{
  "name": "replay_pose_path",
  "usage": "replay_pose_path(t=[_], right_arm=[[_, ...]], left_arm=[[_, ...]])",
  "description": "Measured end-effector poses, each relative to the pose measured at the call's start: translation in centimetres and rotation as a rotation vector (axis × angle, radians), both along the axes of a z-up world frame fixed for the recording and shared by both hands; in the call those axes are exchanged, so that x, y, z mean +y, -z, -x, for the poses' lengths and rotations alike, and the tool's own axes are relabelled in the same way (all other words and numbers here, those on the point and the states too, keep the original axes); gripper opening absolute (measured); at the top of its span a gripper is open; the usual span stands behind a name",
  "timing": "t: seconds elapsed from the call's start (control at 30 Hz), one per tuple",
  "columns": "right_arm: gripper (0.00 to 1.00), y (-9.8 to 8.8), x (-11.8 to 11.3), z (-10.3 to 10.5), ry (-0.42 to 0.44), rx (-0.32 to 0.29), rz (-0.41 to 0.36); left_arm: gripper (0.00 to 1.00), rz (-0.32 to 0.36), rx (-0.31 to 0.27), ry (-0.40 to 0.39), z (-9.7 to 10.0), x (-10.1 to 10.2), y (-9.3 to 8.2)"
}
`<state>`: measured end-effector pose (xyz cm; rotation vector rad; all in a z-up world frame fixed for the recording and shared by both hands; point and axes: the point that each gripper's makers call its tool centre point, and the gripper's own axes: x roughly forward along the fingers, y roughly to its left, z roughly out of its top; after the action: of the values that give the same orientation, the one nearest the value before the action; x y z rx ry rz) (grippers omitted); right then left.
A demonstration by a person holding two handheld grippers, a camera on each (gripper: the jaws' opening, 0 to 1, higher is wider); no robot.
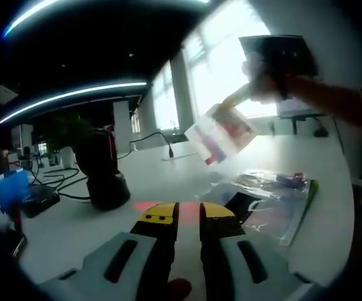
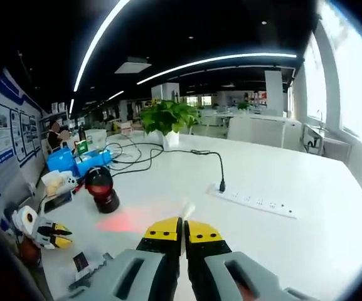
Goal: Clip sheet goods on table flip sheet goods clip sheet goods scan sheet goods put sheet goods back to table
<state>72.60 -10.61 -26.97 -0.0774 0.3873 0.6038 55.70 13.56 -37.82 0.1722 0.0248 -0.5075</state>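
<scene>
Clear sheet packet [image 1: 221, 133] hangs tilted, apparently tongs-held [image 1: 246, 94].

left claw [image 1: 187, 216]: jaws nearly closed | right claw [image 2: 182, 231]: jaws pinched, raised

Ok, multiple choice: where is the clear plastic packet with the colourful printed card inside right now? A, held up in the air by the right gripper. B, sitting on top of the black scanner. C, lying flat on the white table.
A: the right gripper holds the clear plastic packet up above the white table, apart from the black scanner.
</scene>
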Motion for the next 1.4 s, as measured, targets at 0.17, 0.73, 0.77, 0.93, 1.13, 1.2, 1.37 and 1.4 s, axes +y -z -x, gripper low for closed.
replay_pose_path(t=[0.17,0.73,0.77,0.93,1.13,1.2,1.37,1.4], right_arm=[[0.00,0.5,-0.7,-0.8,0.019,0.011,0.014],[0.00,5.6,-2.4,-3.6,0.047,0.086,0.140],[0.00,5.8,-2.4,-3.8,0.046,0.092,0.137],[0.00,6.3,-2.3,-3.9,0.048,0.121,0.123],[0.00,6.8,-2.0,-4.6,0.028,0.157,0.099],[0.00,7.2,-1.8,-4.5,0.019,0.171,0.103],[0.00,7.9,-1.8,-4.6,0.017,0.181,0.115],[0.00,8.1,-1.9,-4.6,0.018,0.188,0.119]], left_arm=[[0.06,0.003,-0.003,0.004,0.1,-0.1,-0.1],[0.06,0.001,-0.002,0.002,0.0,-0.1,-0.1],[0.06,0.001,-0.002,0.003,0.1,-0.1,-0.1],[0.06,0.007,-0.001,0.007,0.1,-0.2,-0.1],[0.06,0.011,0.000,0.009,0.1,-0.2,-0.2],[0.06,0.009,-0.001,0.009,0.1,-0.1,-0.2],[0.06,0.008,-0.002,0.009,0.1,-0.1,-0.1],[0.06,0.008,-0.002,0.009,0.1,-0.1,-0.1]])
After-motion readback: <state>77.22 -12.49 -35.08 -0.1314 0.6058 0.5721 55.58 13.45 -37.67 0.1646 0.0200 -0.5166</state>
